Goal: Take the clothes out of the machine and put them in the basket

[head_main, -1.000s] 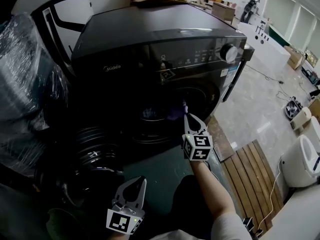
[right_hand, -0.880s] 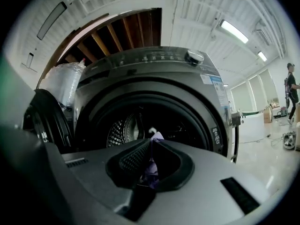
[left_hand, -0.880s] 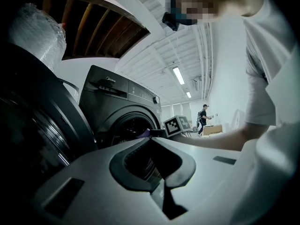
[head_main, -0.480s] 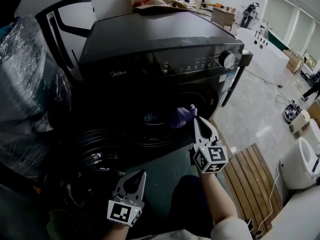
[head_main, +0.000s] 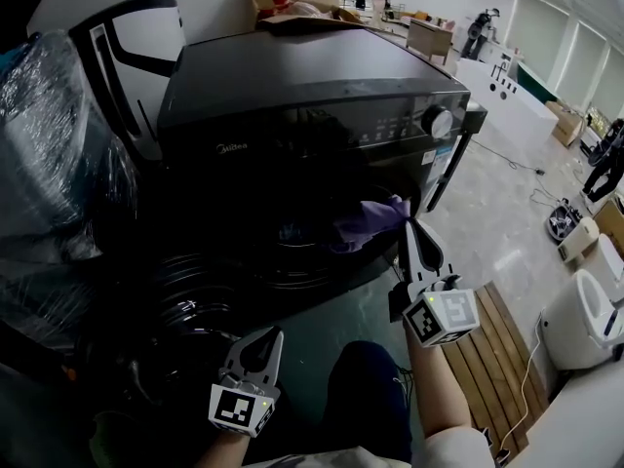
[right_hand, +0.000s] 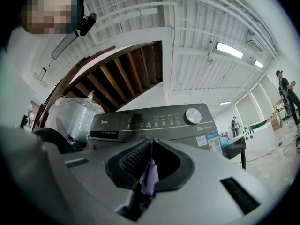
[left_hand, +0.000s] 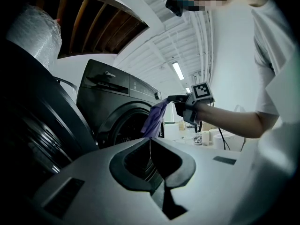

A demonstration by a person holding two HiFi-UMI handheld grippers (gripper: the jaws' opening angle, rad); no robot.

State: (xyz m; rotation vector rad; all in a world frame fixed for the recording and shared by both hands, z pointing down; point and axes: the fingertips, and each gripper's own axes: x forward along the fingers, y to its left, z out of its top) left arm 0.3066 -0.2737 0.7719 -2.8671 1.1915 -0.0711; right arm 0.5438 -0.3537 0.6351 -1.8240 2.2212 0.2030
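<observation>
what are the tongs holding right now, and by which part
The right tongs pinch a purple cloth by one end; the rest trails into the opening of the washing machine. The left tongs are shut on nothing.

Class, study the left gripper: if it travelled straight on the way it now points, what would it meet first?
Probably the washing machine's drum opening, just beside the purple cloth hanging from the right gripper. Nothing nearer shows, though depth is unclear.
</observation>
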